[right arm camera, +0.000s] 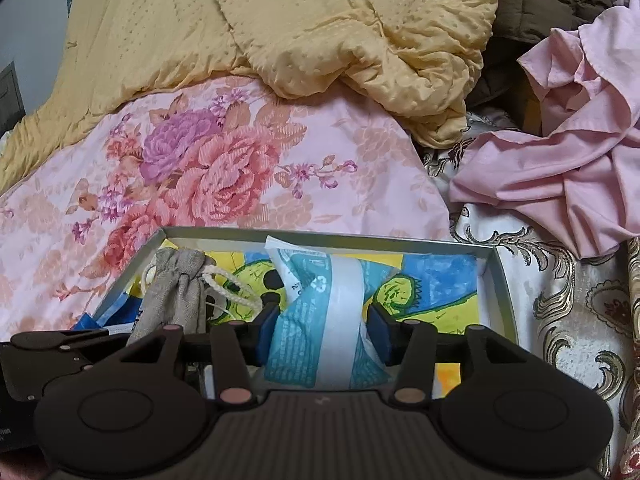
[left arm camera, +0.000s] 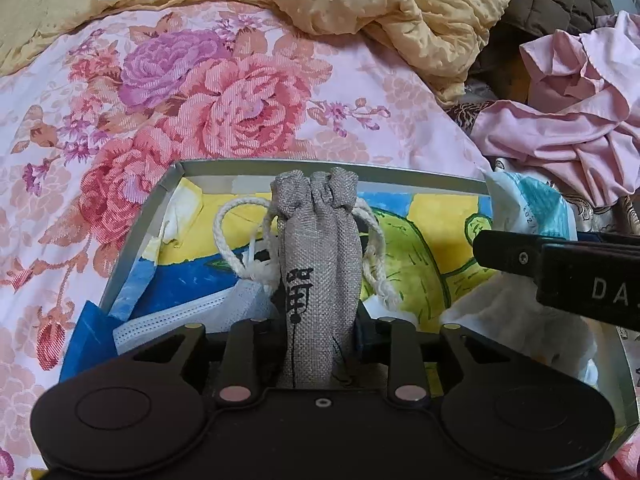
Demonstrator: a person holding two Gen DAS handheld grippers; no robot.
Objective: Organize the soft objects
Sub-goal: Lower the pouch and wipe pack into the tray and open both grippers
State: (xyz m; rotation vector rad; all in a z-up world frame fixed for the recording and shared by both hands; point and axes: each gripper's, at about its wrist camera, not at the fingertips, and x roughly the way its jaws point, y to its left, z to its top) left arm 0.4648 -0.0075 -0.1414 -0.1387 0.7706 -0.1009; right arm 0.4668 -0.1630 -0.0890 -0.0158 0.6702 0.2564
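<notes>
The grey burlap pouch (left arm camera: 320, 264), drawstring-tied and printed with black characters, lies between the left tongs' (left arm camera: 320, 332) pads inside the shallow grey box (left arm camera: 332, 168) on the bed; whether they pinch it I cannot tell. The right tongs (right arm camera: 322, 328) straddle a teal-and-white packet (right arm camera: 320, 312), pads apart from it. A white mask (left arm camera: 180, 316) lies there too.
</notes>
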